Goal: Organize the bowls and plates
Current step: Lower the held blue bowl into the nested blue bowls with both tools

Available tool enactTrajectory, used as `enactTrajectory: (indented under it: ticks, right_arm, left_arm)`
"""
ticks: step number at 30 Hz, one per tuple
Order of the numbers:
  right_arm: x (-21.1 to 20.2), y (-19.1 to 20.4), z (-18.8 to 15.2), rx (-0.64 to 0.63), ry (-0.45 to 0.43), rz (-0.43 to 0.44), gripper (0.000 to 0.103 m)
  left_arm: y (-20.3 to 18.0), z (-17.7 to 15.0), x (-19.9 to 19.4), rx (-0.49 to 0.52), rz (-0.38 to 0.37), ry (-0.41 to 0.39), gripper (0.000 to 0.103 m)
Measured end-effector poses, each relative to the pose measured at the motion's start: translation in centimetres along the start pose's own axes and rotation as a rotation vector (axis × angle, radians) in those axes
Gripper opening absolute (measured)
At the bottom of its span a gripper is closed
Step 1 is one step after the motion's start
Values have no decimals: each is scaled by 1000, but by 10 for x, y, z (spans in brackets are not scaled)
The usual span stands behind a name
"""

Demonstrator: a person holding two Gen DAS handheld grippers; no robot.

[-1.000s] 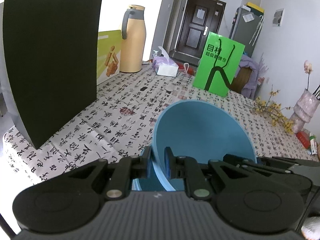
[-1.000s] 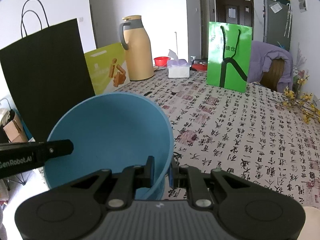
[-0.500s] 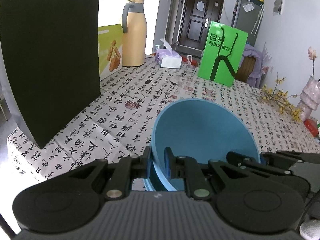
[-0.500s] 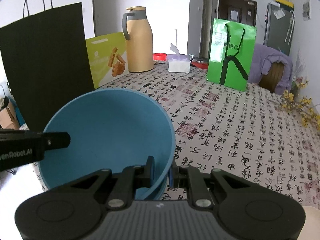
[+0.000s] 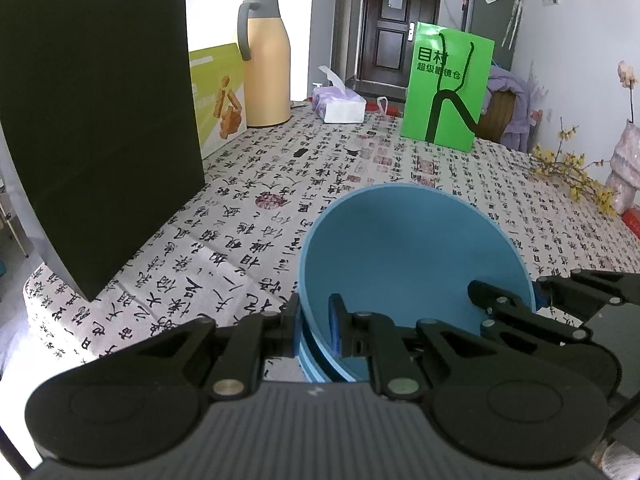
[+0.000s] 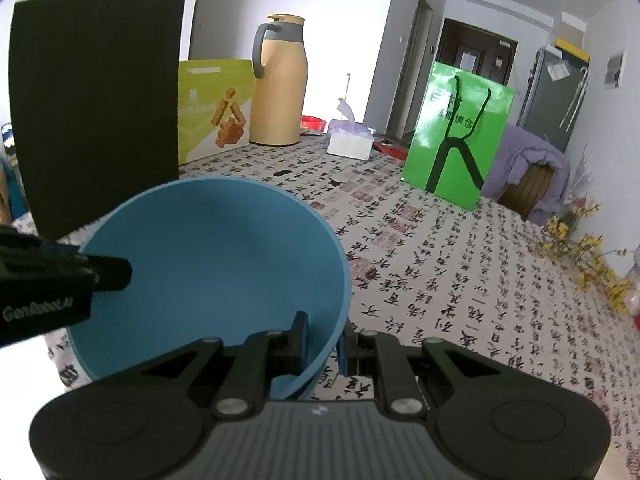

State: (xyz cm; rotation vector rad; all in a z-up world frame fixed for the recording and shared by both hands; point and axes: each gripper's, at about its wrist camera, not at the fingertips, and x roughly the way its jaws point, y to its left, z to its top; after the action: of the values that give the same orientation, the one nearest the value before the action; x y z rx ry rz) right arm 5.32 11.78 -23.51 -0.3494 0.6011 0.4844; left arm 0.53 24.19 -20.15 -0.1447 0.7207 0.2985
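Left tongs (image 5: pixel 314 318) and right tongs (image 6: pixel 324 334) each pinch the blue bowl (image 5: pixel 412 264) at its rim, roughly nine and three o'clock, over the worktop (image 5: pixel 280 184). It looks light, stiff and smooth; opposite rim holds should steady it.

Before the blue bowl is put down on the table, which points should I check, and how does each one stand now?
1. Left gripper shut on the blue bowl rim: ok.
2. Right gripper shut on the opposite rim: ok.
3. Bowl empty inside: ok.
4. Tablecloth bare ahead of the bowl: ok.
5. Black bag and green bag apart from the bowl: ok.
6. Spot directly under the bowl: cannot tell, hidden.
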Motion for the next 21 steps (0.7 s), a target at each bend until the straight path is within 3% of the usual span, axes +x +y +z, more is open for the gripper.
enactTrajectory:
  ticks: [15,21]
  right_arm:
    - [6,3,-3,-28,15,-11,15]
    - [7,1,-5,-16,15,9,16]
  left_arm:
    - [-6,-2,3,55,49,5,14]
    - [-2,-1,2,31,29,9,15]
